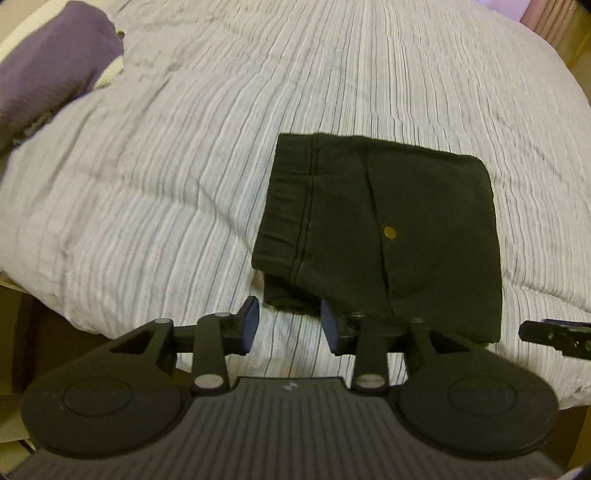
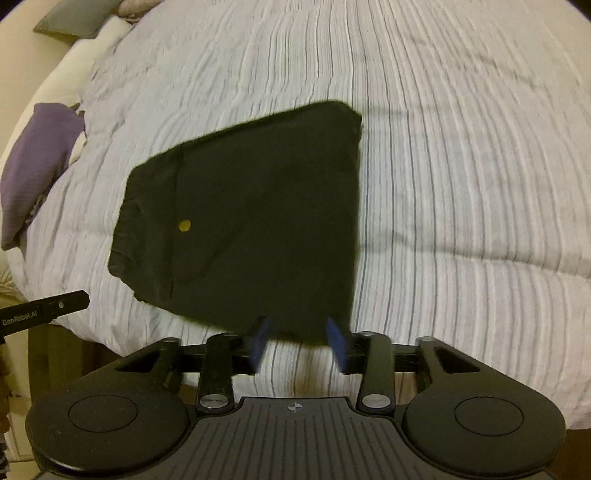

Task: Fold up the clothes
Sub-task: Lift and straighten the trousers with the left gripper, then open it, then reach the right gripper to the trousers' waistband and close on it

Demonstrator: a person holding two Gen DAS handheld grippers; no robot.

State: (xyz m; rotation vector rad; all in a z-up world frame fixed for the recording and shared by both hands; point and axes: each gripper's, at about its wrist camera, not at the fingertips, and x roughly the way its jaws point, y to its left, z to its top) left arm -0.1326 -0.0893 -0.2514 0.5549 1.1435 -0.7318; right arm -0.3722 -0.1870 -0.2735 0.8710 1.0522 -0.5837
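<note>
A black garment point(image 1: 380, 225) lies folded into a compact rectangle on the striped bed cover, with a brass button on top. It also shows in the right wrist view point(image 2: 251, 221). My left gripper point(image 1: 290, 325) is open and empty, just in front of the garment's near left corner. My right gripper point(image 2: 301, 341) is open and empty at the garment's near edge. The right gripper's tip shows at the right edge of the left wrist view point(image 1: 554, 334); the left gripper's body shows at the left in the right wrist view point(image 2: 44, 308).
A purple folded cloth point(image 1: 51, 70) lies at the far left of the bed point(image 1: 166, 184), also seen in the right wrist view point(image 2: 37, 162). A grey pillow point(image 2: 77, 20) lies at the far left corner. The bed's near edge drops off below the grippers.
</note>
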